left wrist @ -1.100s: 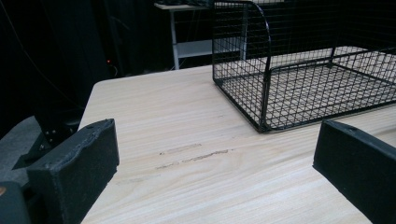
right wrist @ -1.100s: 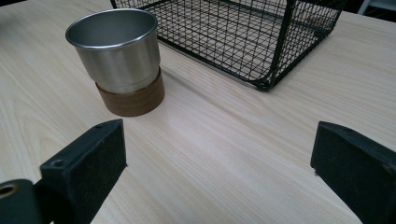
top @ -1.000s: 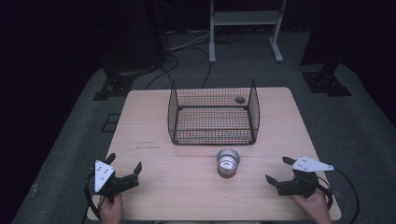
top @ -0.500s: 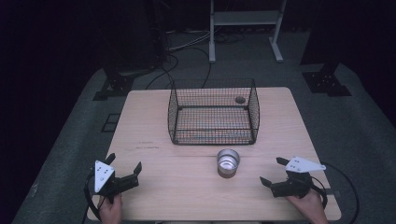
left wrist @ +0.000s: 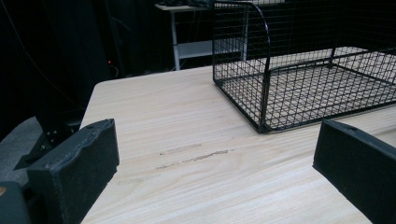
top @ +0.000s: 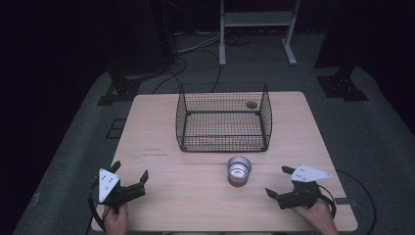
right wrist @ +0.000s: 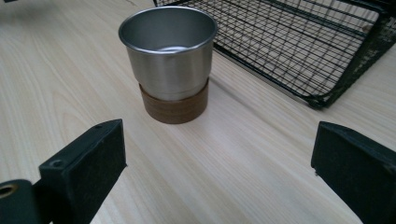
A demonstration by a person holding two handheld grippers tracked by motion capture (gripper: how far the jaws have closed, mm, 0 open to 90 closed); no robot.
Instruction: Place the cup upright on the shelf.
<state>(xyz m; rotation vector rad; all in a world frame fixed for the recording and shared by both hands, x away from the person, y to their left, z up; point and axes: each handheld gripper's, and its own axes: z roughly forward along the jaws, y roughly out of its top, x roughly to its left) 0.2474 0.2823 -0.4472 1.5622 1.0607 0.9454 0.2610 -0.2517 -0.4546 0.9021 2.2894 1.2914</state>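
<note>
Pale wooden table (top: 161, 122) with a light grain and a faint dark scuff mark (top: 152, 153) toward its left side. A black wire basket (top: 223, 117) stands on the far half, its floor resting on the tabletop. Just in front of the basket's right part stands a metal cup (top: 239, 169), upright, with a brown band round its base, apart from the basket.

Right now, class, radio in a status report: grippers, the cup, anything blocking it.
Left gripper and right gripper open, empty. Metal cup upright on its brown base, untouched, before wire basket. Path to cup clear.
</note>
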